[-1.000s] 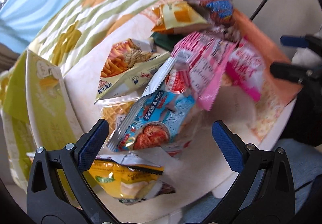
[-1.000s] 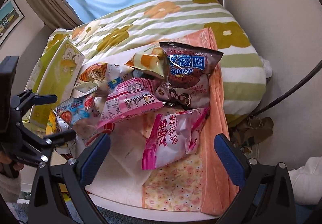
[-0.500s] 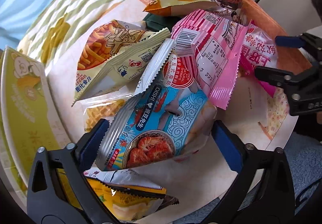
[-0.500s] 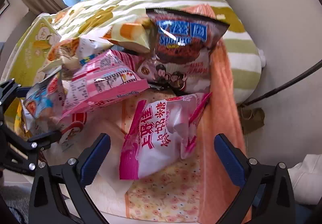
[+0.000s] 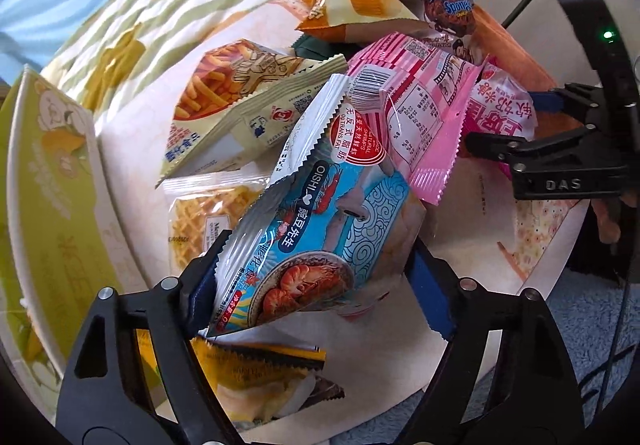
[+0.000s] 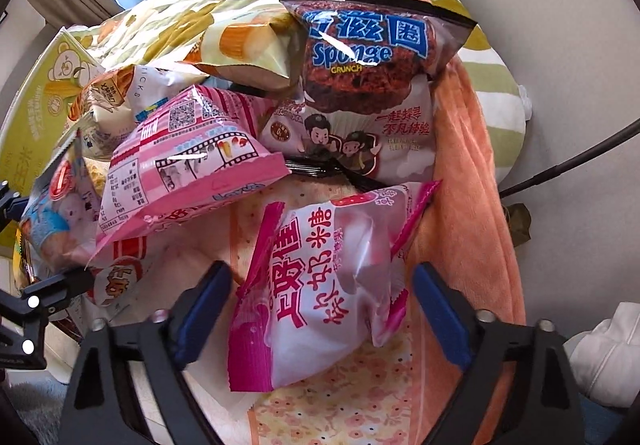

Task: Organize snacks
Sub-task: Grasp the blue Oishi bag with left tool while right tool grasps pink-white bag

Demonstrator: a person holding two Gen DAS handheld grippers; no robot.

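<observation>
While left gripper straddles blue shrimp-chip bag, fingers spread at its edges, bag leans on snack pile on table. Right view: right gripper fingers spread around pink rice-snack bag, near table's front edge.
</observation>
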